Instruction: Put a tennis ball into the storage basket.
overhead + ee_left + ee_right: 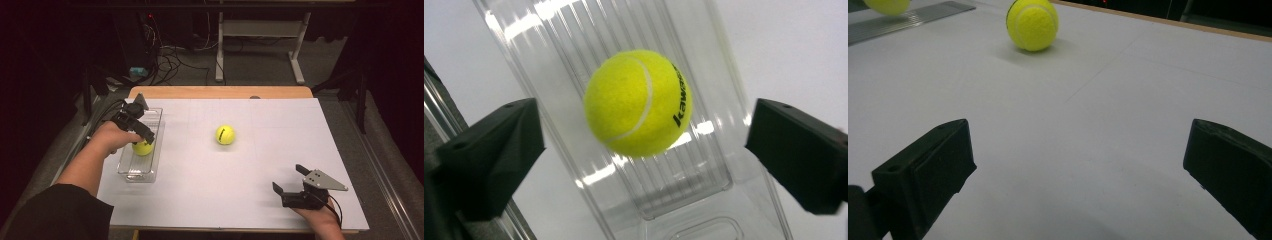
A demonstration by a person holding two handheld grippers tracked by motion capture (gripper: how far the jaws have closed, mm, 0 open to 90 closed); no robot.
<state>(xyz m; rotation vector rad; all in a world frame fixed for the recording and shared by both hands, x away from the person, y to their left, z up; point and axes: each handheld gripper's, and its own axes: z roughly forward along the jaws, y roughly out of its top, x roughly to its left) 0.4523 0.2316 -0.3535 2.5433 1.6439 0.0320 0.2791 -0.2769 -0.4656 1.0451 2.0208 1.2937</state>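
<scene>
The left gripper [135, 122] hovers above the clear tray [126, 170], jaws spread wide, gripping nothing; a tennis ball [143, 147] sits inside the tray. A second ball [225, 134] lies right of the tray on the counter [210, 195]. Farther right, the right gripper [289, 180] rests wide open and empty.

left tool [141, 131]: over clear tray [156, 150], tennis ball [143, 147] beneath
second tennis ball [225, 134]: mid desk [250, 190]
right tool [290, 181]: jaws apart

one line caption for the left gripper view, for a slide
Yellow tennis ball in a clear plastic tray, between the open jaws of the left tool.
</scene>
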